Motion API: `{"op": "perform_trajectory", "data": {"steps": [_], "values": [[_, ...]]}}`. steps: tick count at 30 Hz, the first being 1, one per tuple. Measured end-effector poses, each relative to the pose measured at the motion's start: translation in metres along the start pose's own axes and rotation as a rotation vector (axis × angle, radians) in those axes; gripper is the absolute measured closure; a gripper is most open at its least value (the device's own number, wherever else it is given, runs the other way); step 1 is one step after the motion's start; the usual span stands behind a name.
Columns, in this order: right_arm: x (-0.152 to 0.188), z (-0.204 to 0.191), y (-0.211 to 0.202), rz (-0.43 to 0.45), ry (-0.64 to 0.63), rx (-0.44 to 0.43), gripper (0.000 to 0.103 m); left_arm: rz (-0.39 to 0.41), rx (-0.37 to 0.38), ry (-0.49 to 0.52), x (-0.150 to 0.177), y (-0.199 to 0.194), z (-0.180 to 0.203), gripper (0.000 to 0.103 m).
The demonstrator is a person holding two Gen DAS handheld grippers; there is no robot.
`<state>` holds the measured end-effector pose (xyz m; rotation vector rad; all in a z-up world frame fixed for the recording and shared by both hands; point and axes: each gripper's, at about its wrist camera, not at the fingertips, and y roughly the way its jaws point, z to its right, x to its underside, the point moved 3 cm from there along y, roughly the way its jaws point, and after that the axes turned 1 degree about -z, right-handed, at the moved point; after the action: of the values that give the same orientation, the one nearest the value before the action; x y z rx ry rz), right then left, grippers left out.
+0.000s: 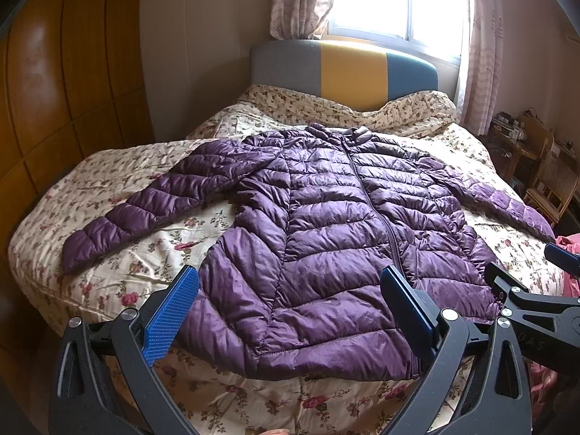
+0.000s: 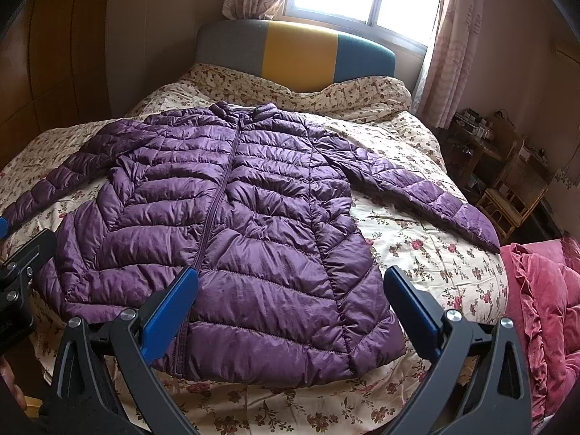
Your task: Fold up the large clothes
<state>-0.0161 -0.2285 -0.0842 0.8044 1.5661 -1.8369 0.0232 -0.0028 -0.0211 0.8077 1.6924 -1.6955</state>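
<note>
Partly out of sight, the purple quilted puffer jacket (image 2: 232,239) lies flat, zipped and front up on the cream floral bedspread (image 1: 119,282), collar toward the grey, yellow and teal padded headboard (image 2: 297,50). Left of the jacket, its sleeve cuff is cut off in the right wrist view behind the other gripper's black frame; the left wrist view shows that sleeve whole, angled out toward the bed's left edge. Bare bedspread surrounds the jacket on all sides, with a narrow strip between the hem and the near bed edge. Right of the jacket, the other sleeve reaches nearly to the bed's right edge, beside a crumpled pink velvet blanket (image 2: 543,290). Small items on the wooden desk (image 2: 475,134) beyond are too blurred to identify. The left gripper (image 1: 290,308) hangs above the hem, blue-padded fingers wide apart, gripping nothing. The right gripper (image 2: 291,308) hangs likewise, fingers spread, empty.
</note>
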Motion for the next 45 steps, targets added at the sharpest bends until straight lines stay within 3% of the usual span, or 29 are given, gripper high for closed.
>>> {"op": "perform_trajectory", "data": {"steps": [45], "values": [[-0.0008,0.0025,-0.0004,0.003,0.009,0.003,0.002,0.004,0.001,0.003,-0.0021,-0.0024,0.0023,0.004]]}}
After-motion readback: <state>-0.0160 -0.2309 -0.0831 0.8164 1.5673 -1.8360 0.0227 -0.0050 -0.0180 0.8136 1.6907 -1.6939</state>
